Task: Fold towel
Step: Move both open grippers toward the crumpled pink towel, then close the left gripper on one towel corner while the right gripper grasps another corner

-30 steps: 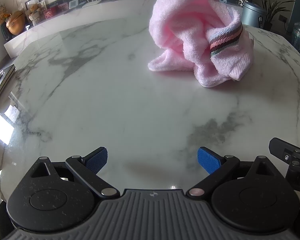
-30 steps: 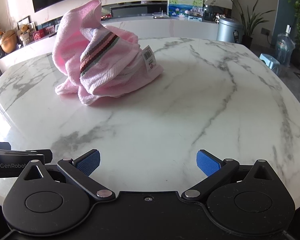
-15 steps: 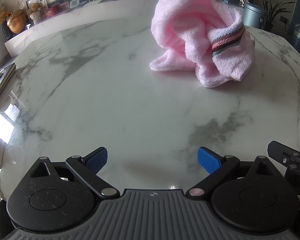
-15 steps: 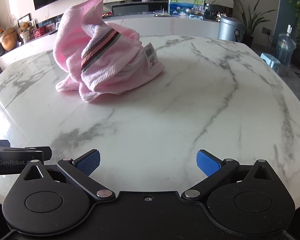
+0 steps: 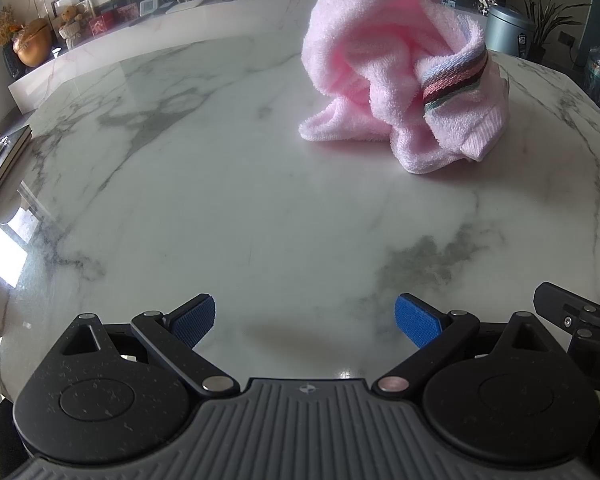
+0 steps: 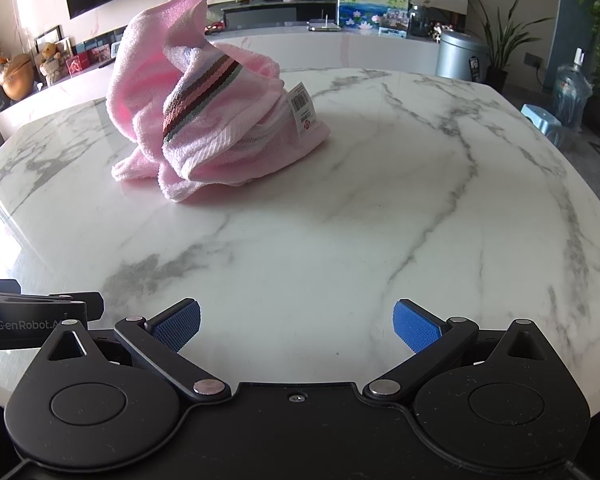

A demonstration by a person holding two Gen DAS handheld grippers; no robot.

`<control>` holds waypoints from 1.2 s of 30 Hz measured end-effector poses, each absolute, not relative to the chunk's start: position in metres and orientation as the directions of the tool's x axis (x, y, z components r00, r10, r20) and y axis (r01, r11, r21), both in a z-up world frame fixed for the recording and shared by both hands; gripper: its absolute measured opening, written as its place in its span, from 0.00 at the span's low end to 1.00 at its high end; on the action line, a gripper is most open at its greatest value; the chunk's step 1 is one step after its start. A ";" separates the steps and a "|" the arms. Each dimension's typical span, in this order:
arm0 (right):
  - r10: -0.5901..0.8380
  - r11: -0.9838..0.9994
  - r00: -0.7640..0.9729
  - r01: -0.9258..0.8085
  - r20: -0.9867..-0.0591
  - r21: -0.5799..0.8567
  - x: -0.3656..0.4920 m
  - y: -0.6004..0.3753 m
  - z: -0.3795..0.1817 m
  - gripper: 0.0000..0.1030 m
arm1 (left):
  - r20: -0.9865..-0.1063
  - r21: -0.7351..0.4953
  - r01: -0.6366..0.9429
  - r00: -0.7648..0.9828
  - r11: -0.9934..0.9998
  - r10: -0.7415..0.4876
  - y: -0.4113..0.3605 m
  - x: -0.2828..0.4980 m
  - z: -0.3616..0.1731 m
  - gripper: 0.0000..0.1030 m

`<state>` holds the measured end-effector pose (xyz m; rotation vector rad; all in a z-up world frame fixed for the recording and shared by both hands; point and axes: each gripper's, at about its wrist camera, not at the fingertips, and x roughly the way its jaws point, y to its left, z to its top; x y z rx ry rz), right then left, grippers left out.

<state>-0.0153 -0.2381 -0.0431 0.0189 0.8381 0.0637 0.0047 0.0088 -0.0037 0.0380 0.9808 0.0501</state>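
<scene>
Right wrist view has the towel [image 6: 204, 120] sitting in a crumpled heap on the table [image 6: 380, 208], well ahead of the fingers and off to their left. It's pink terry, bunched up tall with one flap poking straight up, and a striped band (brown, pink, pale blue, grey) wraps over the front fold. A white barcode tag [image 6: 302, 106] hangs off its right end. Long axis of the heap runs roughly left to right across the view, lower edge flopped flat on the marble.

From the left wrist view the same towel [image 5: 400, 80] is ahead and to the right of the fingers, stripes facing right.

Both are well apart from it. The right gripper [image 6: 296, 324] has its blue pads spread wide, holding nothing; same for the left gripper [image 5: 304, 320]. Only bare marble lies between fingers and towel. A grey bin [image 6: 460, 58] and a plant [image 6: 500, 40] stand beyond the table's far edge.
</scene>
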 end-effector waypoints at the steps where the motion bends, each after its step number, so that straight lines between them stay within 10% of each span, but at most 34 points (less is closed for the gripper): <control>1: 0.064 0.998 0.667 -0.049 -0.742 0.042 -0.015 -0.238 -0.043 1.00 | -0.829 0.055 -0.024 0.556 0.998 0.059 0.009 0.005 -0.004 0.95; 16: 0.038 0.999 0.664 -0.025 -0.747 0.029 -0.009 -0.255 -0.042 1.00 | -0.799 0.061 0.026 0.601 0.998 0.033 0.008 0.021 0.015 0.94; 36: 0.234 0.956 0.669 -0.291 -0.705 0.041 0.021 -0.219 -0.018 0.77 | -0.764 0.057 0.199 0.640 0.978 -0.085 0.016 0.078 0.029 0.59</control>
